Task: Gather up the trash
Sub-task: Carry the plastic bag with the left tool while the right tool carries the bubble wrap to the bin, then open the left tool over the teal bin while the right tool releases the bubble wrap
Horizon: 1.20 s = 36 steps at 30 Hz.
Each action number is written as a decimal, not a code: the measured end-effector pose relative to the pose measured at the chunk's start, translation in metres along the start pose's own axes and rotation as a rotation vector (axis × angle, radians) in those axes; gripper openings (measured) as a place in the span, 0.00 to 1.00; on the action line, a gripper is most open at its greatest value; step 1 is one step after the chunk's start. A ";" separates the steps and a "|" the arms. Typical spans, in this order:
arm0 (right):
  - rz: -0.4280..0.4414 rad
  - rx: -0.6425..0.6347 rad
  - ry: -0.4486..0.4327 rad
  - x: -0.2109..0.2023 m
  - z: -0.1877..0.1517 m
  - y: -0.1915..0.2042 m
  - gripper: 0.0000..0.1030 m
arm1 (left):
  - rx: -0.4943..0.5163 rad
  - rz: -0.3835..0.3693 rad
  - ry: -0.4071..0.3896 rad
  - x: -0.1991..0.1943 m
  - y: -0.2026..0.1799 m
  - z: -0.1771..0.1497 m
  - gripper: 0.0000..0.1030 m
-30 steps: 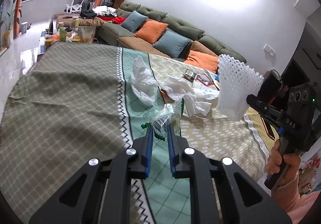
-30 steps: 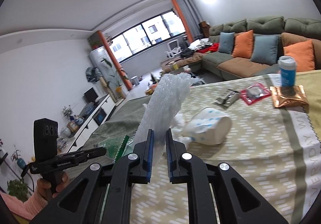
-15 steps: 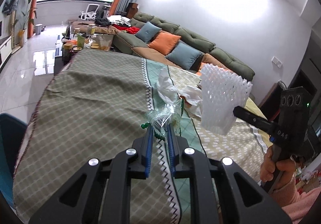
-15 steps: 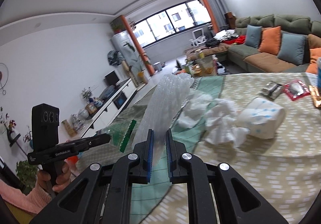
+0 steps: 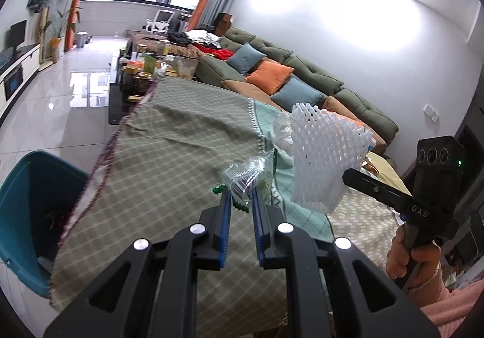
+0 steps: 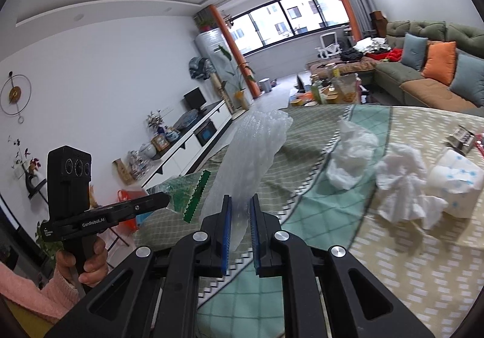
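Observation:
My left gripper (image 5: 241, 198) is shut on a crumpled clear plastic wrapper with green edges (image 5: 242, 175), held above the table's left part; it also shows in the right wrist view (image 6: 184, 191). My right gripper (image 6: 241, 207) is shut on a white foam net sleeve (image 6: 257, 150), which stands upright; in the left wrist view the sleeve (image 5: 326, 156) hangs to the right of my left gripper. A blue trash bin (image 5: 27, 205) stands on the floor at the table's left end, with some trash inside.
The table has a green and beige patterned cloth (image 5: 169, 162). Crumpled white tissues (image 6: 402, 183), a white plastic bag (image 6: 351, 150), a tissue pack (image 6: 456, 180) and small wrappers (image 6: 461, 138) lie on it. A sofa (image 5: 302, 80) and a cluttered coffee table (image 5: 151, 71) stand beyond.
Both grippers have swung left with their loads, away from the tissues and toward the table's left end. The blue bin has come into the left wrist view.

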State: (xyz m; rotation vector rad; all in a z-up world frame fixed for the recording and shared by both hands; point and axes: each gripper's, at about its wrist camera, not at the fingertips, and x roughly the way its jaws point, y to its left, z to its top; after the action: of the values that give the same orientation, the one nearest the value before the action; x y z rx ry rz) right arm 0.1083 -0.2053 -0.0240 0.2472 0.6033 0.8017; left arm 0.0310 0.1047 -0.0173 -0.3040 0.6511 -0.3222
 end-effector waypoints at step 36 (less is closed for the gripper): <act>0.221 -0.170 0.162 0.103 0.008 0.097 0.12 | -0.167 0.274 -0.138 -0.084 0.091 -0.012 0.15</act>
State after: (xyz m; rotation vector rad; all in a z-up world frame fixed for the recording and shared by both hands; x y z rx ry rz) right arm 0.1106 -0.0641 -0.0180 0.0942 0.6624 1.0888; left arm -0.0217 0.2170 -0.0152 -0.3878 0.5761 0.0159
